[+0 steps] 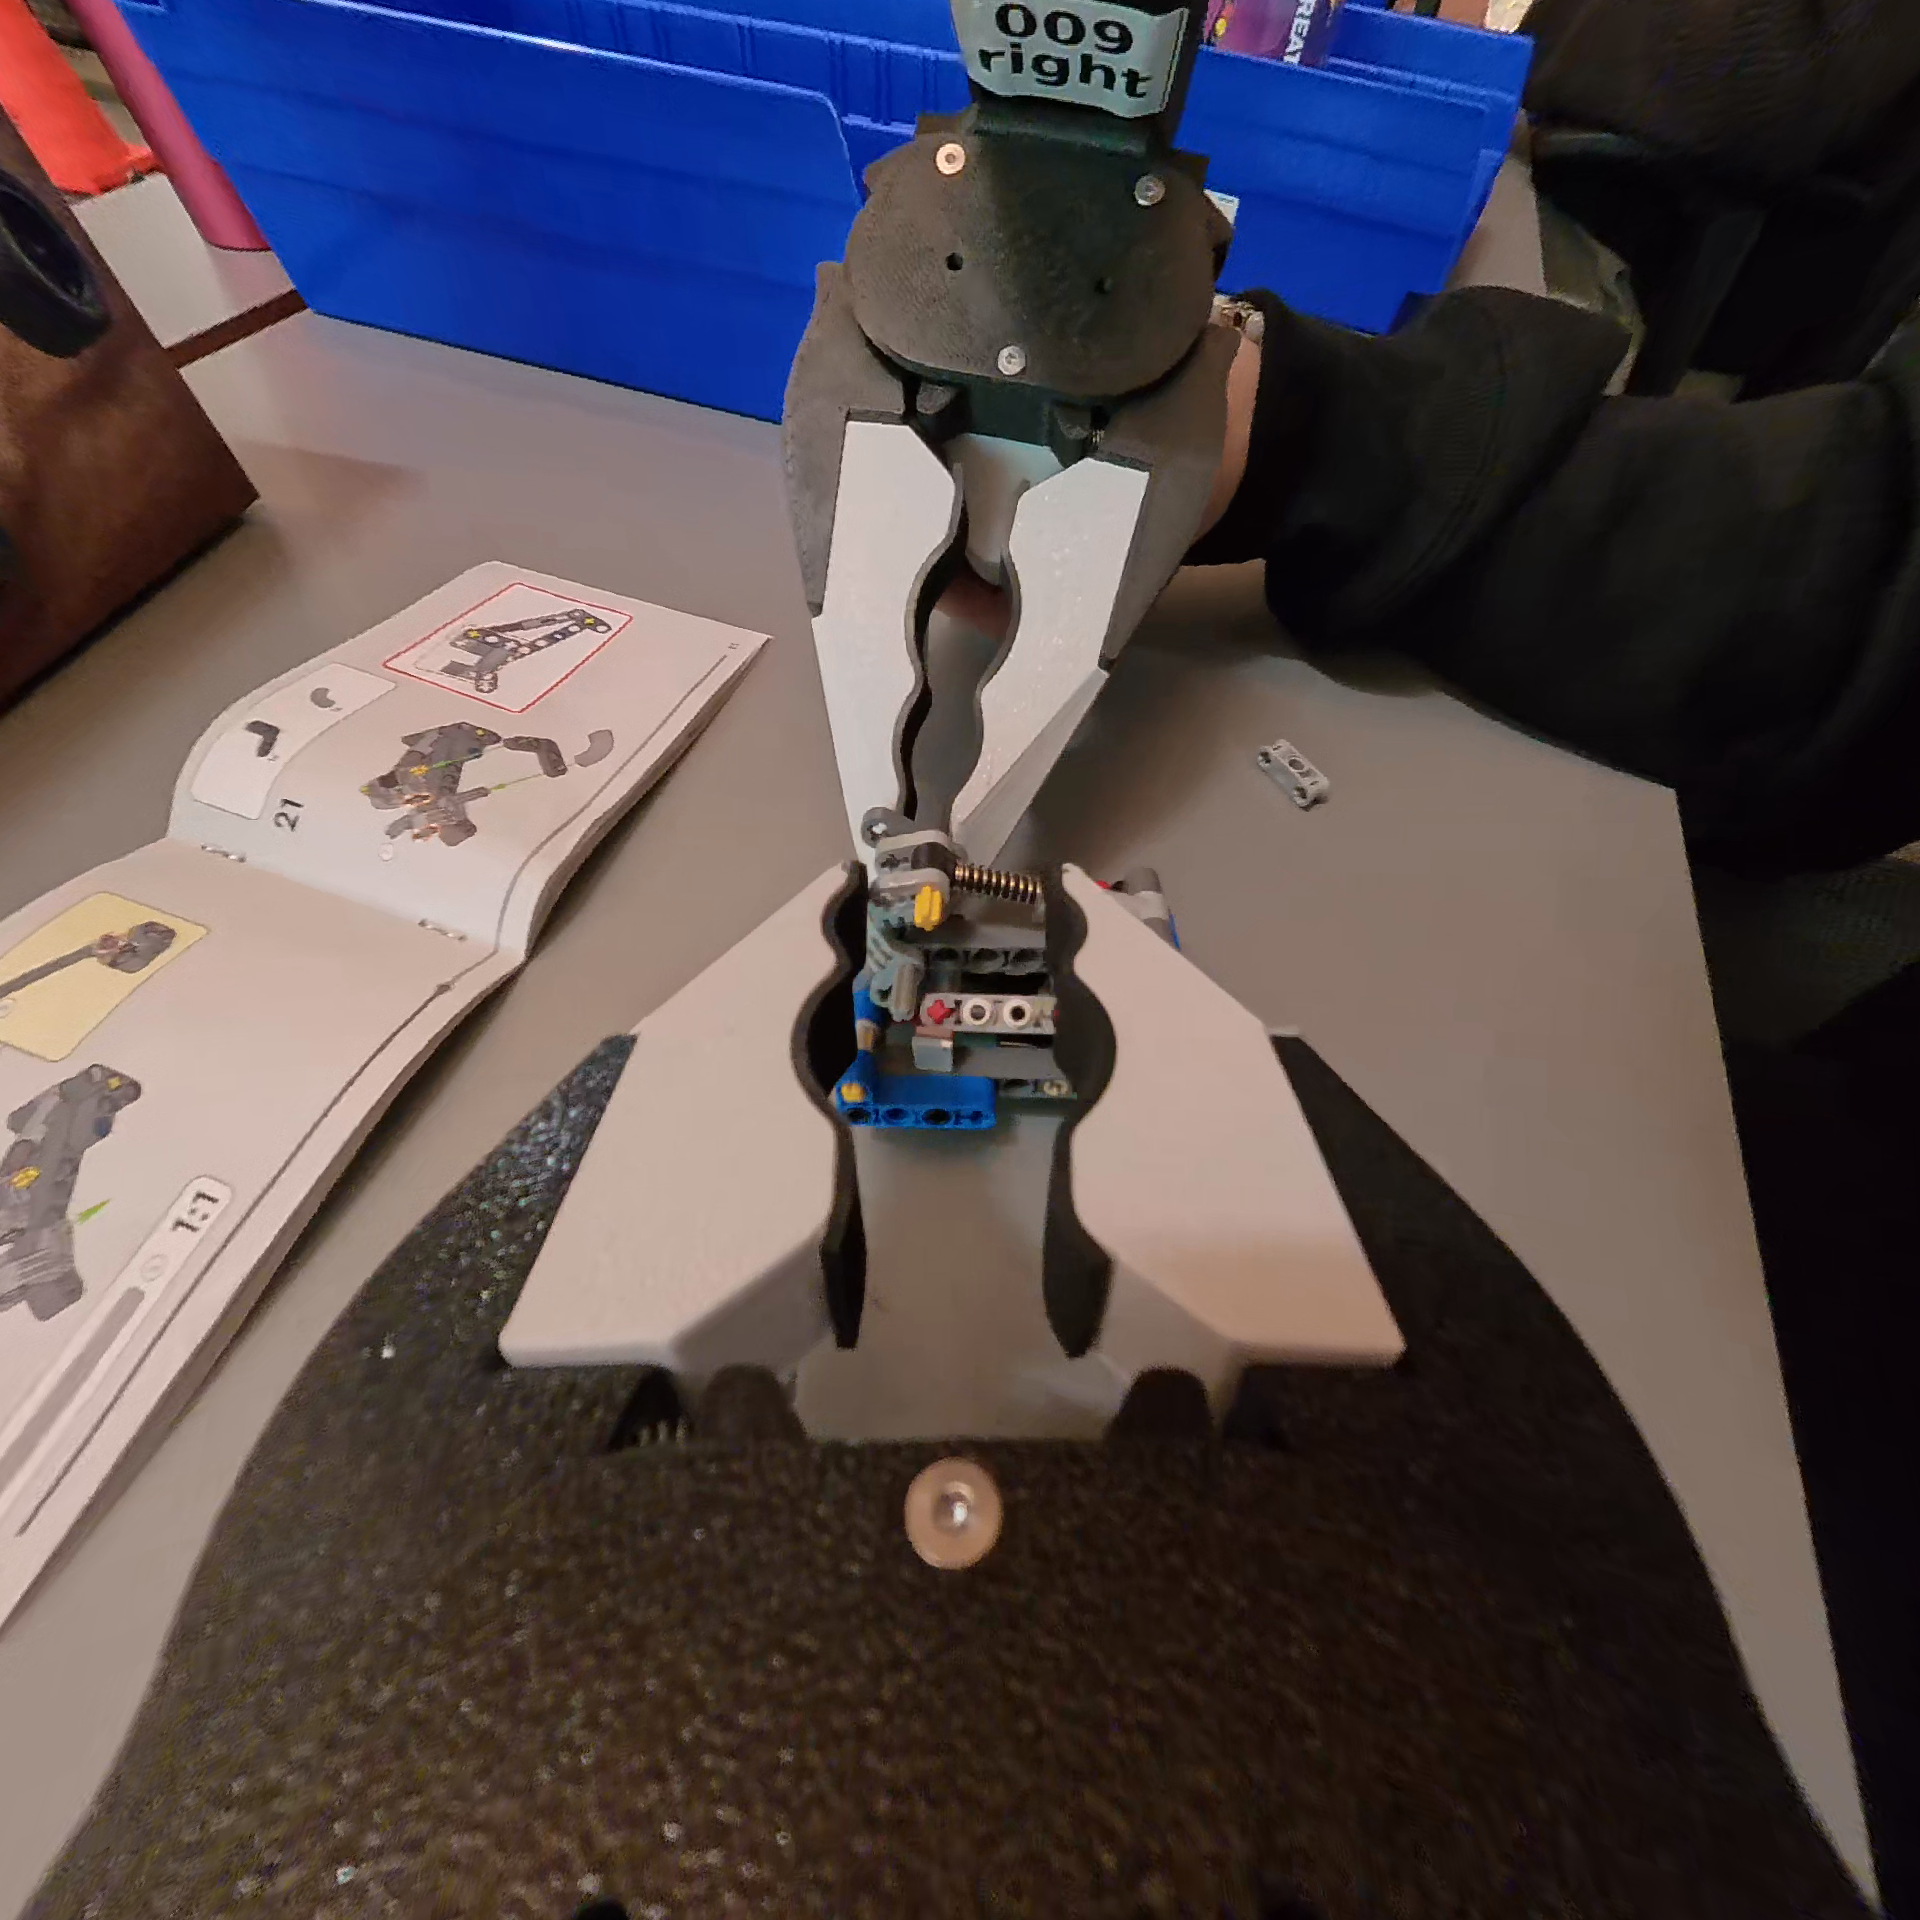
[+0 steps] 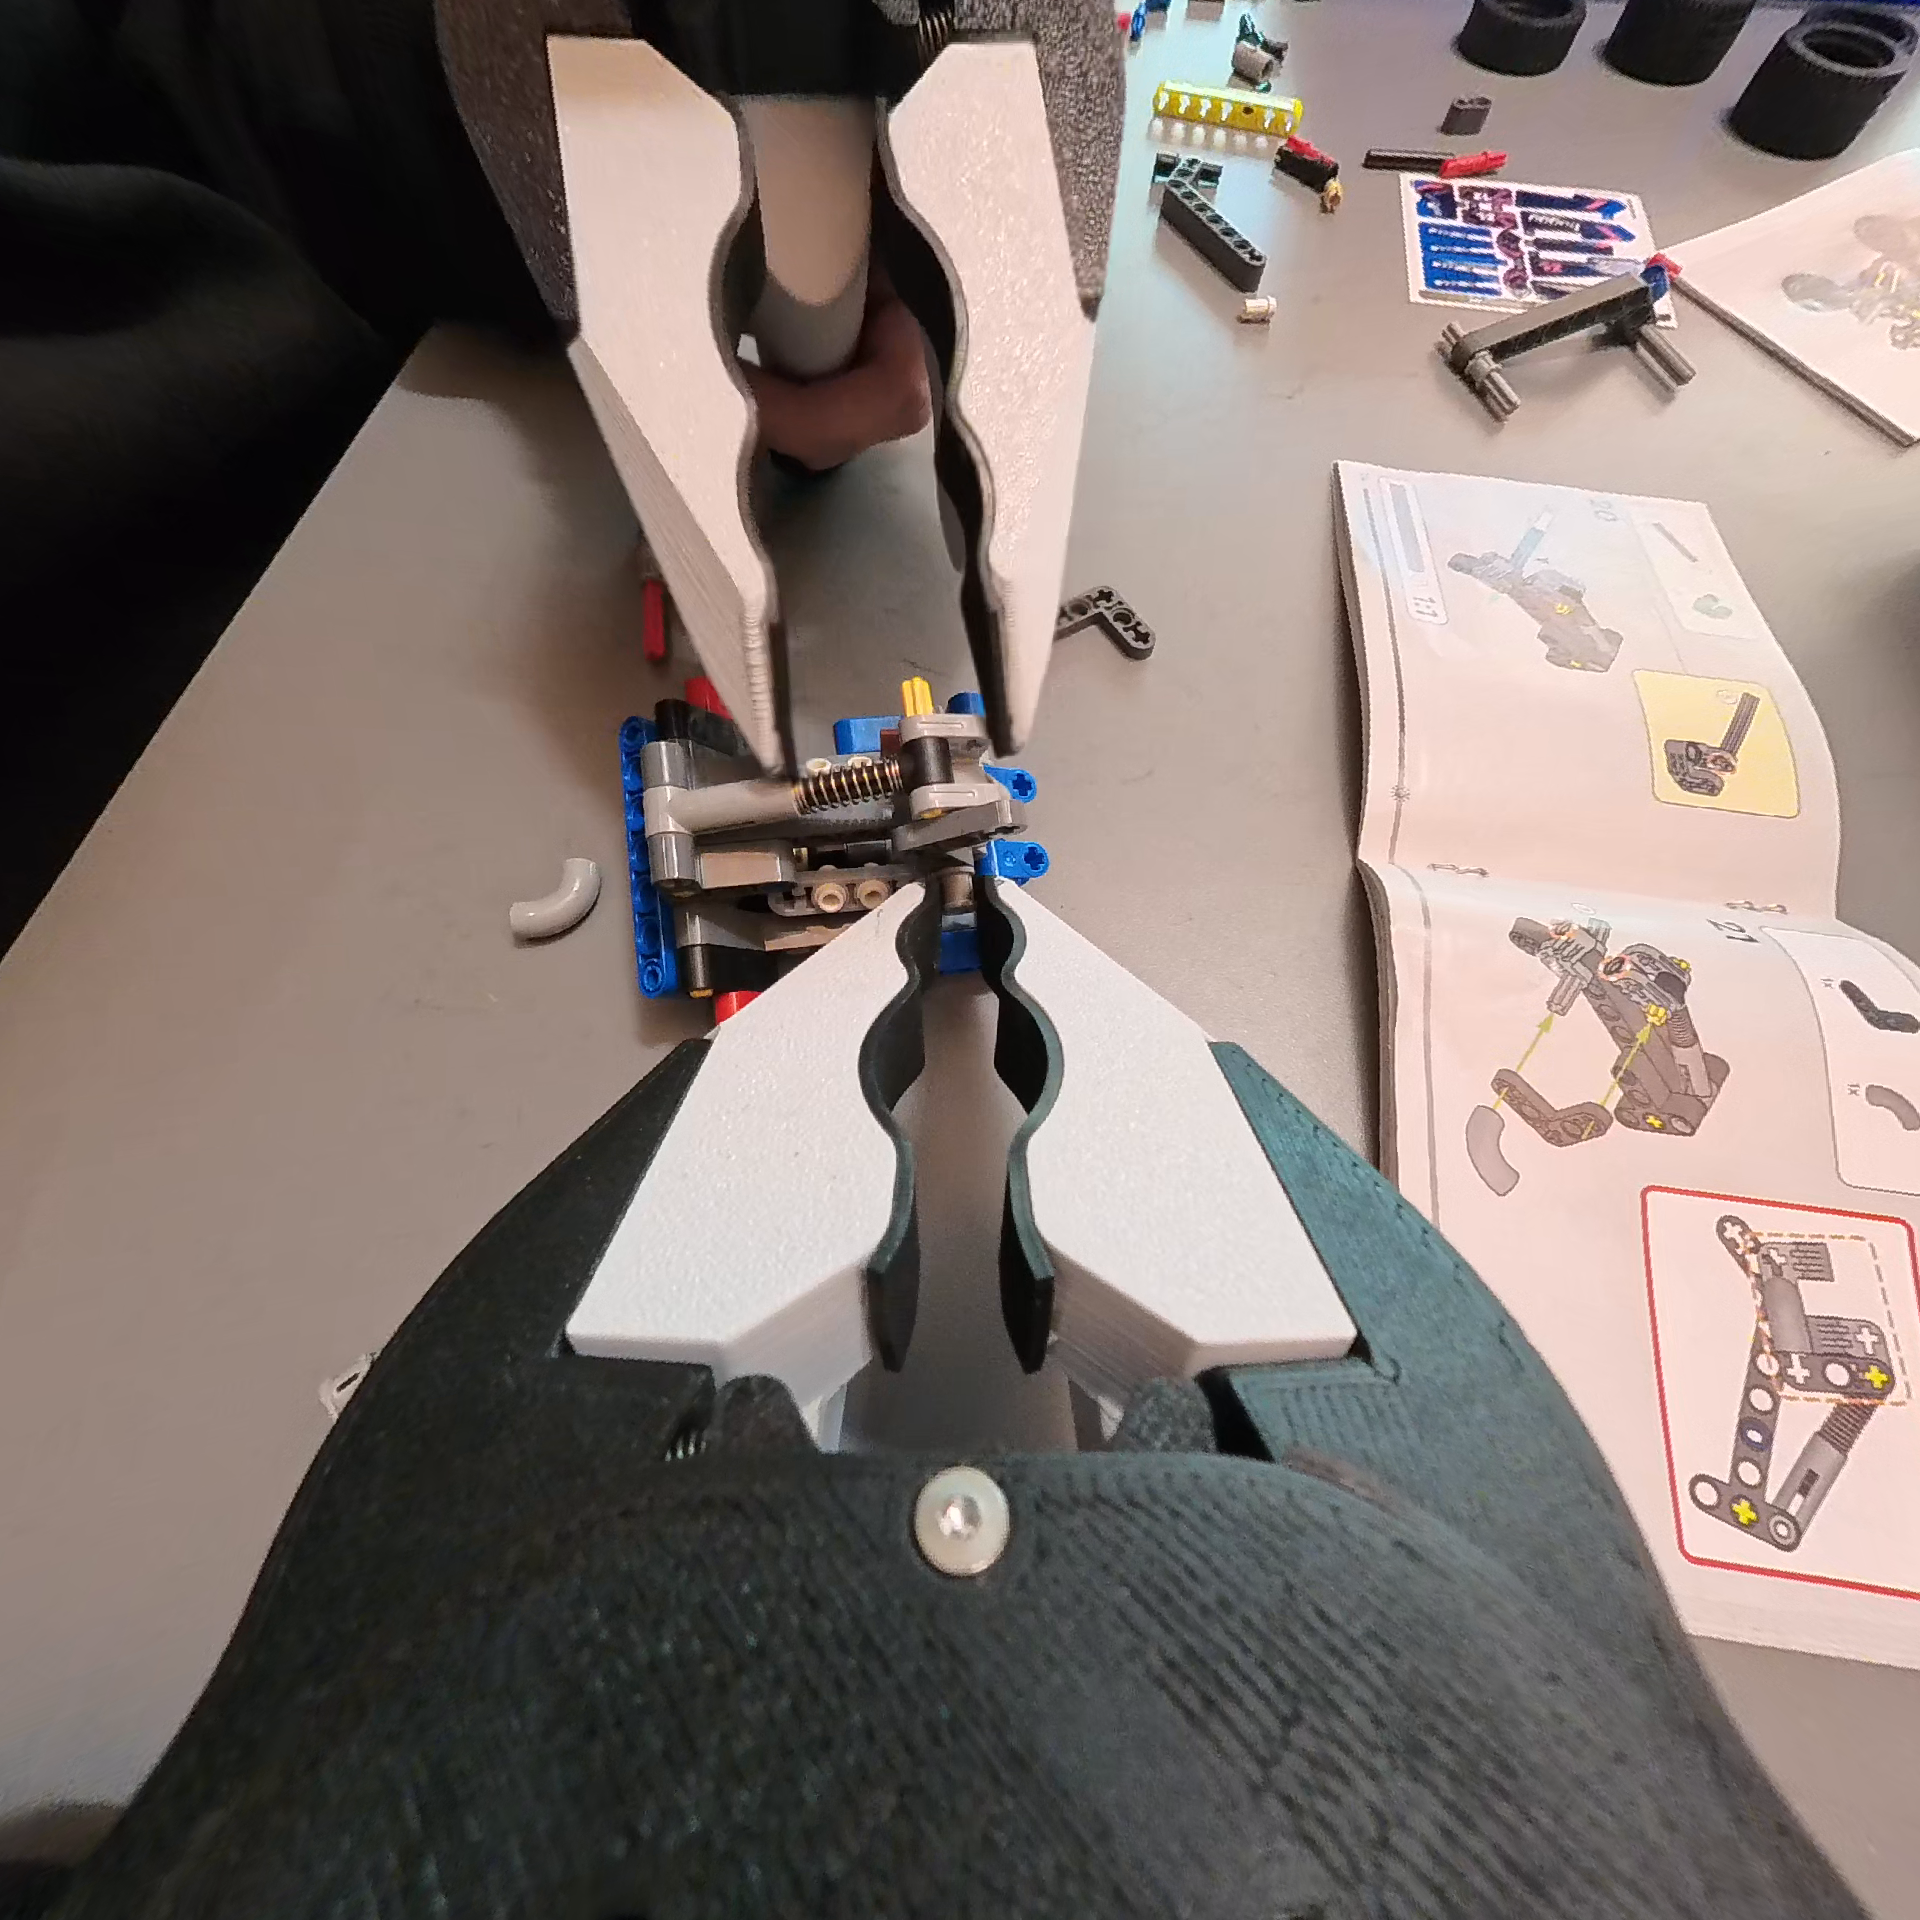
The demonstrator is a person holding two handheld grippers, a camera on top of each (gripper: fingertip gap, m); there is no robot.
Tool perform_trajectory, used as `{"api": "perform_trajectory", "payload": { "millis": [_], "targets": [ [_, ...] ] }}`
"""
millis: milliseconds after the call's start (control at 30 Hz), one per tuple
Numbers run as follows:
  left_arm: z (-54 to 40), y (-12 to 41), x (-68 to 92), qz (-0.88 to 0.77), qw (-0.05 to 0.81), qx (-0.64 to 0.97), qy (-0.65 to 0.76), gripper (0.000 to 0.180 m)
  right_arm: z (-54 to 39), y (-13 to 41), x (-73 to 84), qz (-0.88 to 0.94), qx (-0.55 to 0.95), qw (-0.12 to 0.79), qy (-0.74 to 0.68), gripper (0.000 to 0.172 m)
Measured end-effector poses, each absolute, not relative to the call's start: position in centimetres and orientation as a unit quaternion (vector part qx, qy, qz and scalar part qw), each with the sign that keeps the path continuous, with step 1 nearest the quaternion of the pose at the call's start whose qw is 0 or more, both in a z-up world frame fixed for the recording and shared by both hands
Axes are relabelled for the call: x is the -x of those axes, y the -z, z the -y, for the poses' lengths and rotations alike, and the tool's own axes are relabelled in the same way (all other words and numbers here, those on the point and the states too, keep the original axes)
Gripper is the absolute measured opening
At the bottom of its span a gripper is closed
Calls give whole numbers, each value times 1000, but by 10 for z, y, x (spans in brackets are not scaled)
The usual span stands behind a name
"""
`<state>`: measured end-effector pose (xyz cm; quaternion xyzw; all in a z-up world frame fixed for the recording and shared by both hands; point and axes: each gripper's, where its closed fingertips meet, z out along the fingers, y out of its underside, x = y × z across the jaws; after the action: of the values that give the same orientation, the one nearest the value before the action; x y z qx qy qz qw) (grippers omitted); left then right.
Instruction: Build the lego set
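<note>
A small brick model (image 1: 977, 1013) with a blue base, grey beams and a spring shock absorber (image 1: 997, 883) sits on the grey table (image 1: 623, 499). My left gripper (image 1: 961, 894) is open. Its fingers stand on either side of the model's spring end, and I cannot tell whether they touch it. In the right wrist view the left gripper (image 2: 888, 748) comes down from above, straddling the spring (image 2: 847, 781) on the model (image 2: 727, 831). My right gripper (image 2: 951, 899) is shut on a small grey pin (image 2: 957, 888) at the model's near edge. The right gripper also shows in the left wrist view (image 1: 925, 816), beside the grey connector.
An open instruction booklet (image 2: 1610, 935) lies right of the model, shown too in the left wrist view (image 1: 364, 883). A blue bin (image 1: 520, 208) stands behind. A curved grey piece (image 2: 558, 899), a black angled beam (image 2: 1107, 618), a sticker sheet (image 2: 1522, 244), black tyres (image 2: 1808, 83) and loose parts lie about. Only a small space, under 4 cm, lies between the two pairs of fingers.
</note>
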<state>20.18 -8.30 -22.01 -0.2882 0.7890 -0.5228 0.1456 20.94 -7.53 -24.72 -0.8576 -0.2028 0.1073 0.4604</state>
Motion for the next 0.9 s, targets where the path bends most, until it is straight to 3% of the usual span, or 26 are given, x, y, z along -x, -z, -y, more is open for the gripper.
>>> {"api": "perform_trajectory", "payload": {
  "millis": [233,900],
  "targets": [
    [89,213,-194,-757,51,317,569,28,76,247,-209,204,857,461,-107,4],
    [87,221,-194,-786,106,291,534,31,76,247,-209,204,857,461,-106,4]
  ]
}}
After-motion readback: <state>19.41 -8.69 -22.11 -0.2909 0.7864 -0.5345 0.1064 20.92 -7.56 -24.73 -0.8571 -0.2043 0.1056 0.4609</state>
